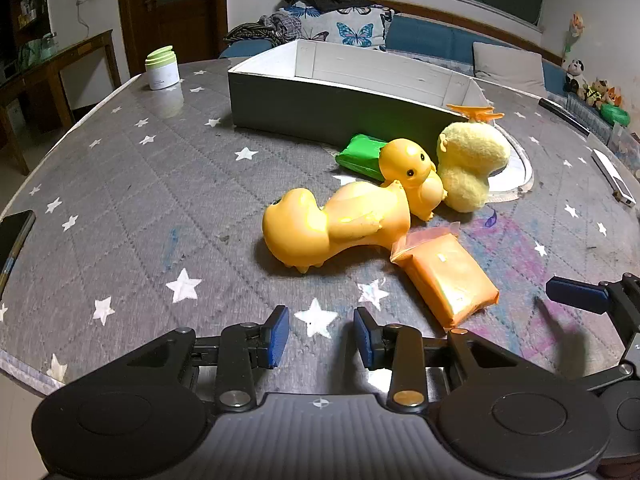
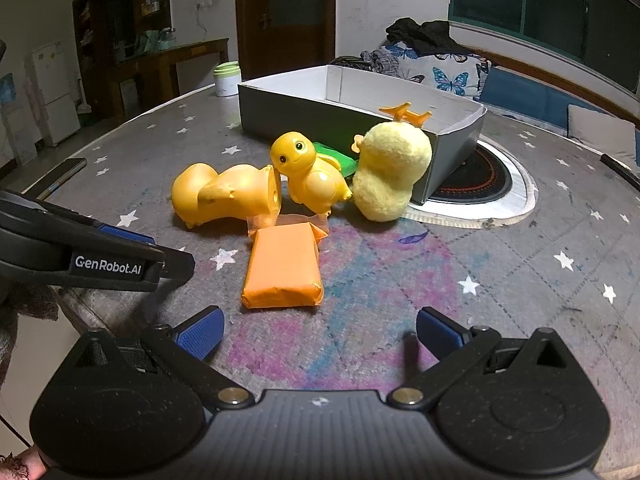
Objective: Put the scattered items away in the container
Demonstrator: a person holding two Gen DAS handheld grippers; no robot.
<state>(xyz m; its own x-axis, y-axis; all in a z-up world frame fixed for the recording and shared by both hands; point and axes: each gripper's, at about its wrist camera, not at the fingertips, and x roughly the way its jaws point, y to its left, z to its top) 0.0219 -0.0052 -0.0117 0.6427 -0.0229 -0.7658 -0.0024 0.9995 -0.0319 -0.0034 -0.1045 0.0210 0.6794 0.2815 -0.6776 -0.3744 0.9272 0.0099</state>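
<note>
Right wrist view: my right gripper (image 2: 318, 330) gapes wide, holding nothing; orange packet (image 2: 282, 266) lies just ahead, long axis pointing away toward the box (image 2: 340, 120). Left gripper (image 1: 320, 334) also parted, empty.

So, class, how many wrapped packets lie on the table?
2: an orange packet nearest the grippers, and a green packet behind the small duck, beside the box. Others may be hidden.

A home living room; butterfly cushions (image 1: 352, 26) on a blue sofa (image 1: 432, 40); wooden door (image 2: 284, 12); fridge (image 2: 52, 88).
</note>
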